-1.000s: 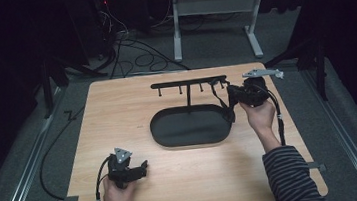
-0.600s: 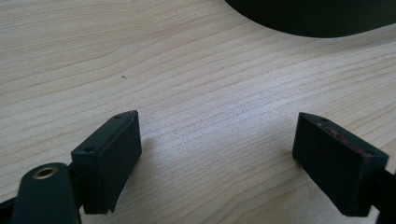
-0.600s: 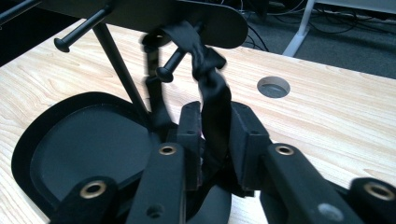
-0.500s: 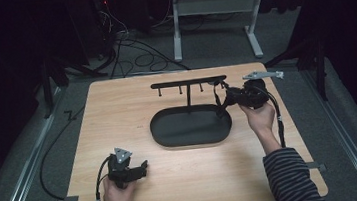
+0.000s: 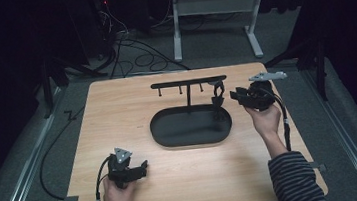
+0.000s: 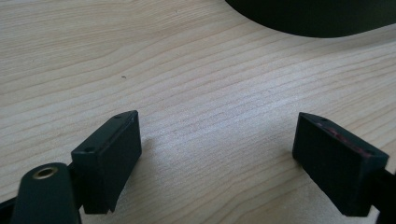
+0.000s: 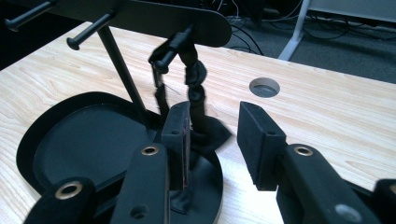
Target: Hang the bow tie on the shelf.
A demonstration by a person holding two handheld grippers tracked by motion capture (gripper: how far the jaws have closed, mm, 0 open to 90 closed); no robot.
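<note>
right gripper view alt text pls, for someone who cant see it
The right hand-held gripper is open just in front of a black strap hanging from a peg of a black stand. The strap's lower end lies on the stand's oval tray, which sits on a wooden table.

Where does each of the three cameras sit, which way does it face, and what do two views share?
High view: above the person's side, facing forward and down on the wooden table; both hands, left gripper, right gripper.
Left gripper view: along open jaws at bare tabletop and the tray's edge.
Right gripper view: along open jaws at the black strap hung on the stand.
Shared: the black oval tray.
</note>
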